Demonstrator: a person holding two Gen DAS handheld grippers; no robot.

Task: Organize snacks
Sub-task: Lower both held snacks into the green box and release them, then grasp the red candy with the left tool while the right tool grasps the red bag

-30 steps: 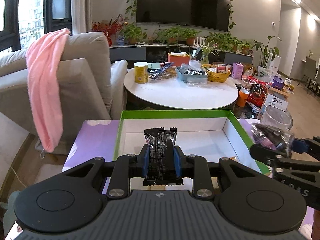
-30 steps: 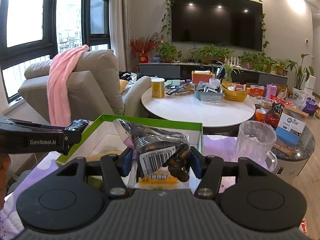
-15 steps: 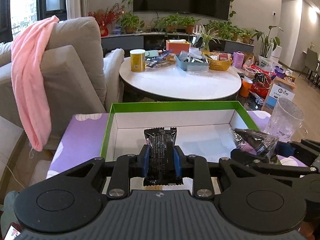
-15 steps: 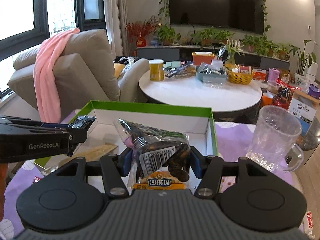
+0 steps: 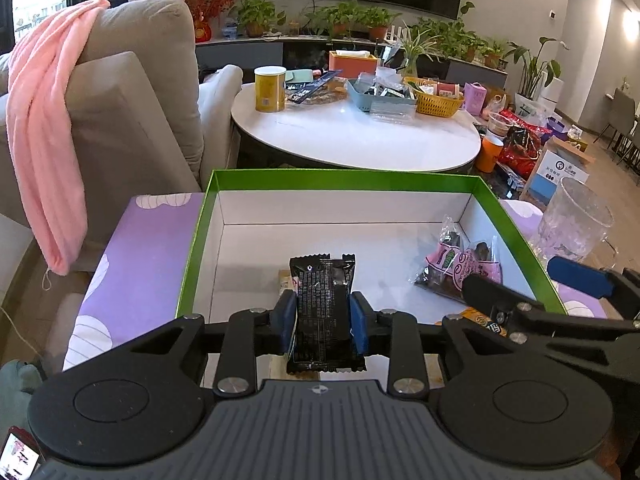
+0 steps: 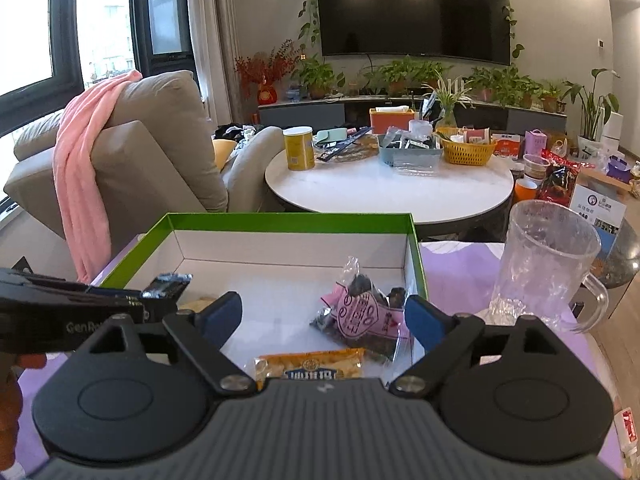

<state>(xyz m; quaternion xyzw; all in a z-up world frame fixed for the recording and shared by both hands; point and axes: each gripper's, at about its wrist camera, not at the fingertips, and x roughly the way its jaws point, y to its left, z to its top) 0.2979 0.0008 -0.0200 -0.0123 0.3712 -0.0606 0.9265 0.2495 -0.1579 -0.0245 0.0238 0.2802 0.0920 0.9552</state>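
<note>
Over the box: both grippers hang above a green-rimmed white box [image 5: 400,182] that sits on a purple patterned cloth [image 5: 132,256].
Left gripper: the left gripper [image 5: 323,320] has its blue pads [image 5: 286,318] pressed onto the sides of a black snack packet [image 5: 323,304], held upright above the near left part of the box floor.
Right gripper: the right gripper [image 6: 320,318] has its fingers spread wide with nothing between them; the blue pads [image 6: 424,322] stand on either side of a gap above the box's right half.
Bag in box: a clear bag with a pink label and dark pieces [image 6: 360,320] lies on the box floor near the right wall, just below and ahead of the spread fingers.
Orange packet: an orange packet with a blue label [image 6: 310,364] lies at the near edge of the box, partly hidden by the right gripper's body.
Third item: a pale beige snack [image 5: 285,280] shows behind the black packet; what it is cannot be told.
Beside the box: a clear plastic mug [image 6: 548,268] stands on the cloth to the right, close to the box but apart from it.
Beyond: a round white table [image 6: 388,188] crowded with containers, and a grey armchair draped with a pink towel [image 6: 88,168].
</note>
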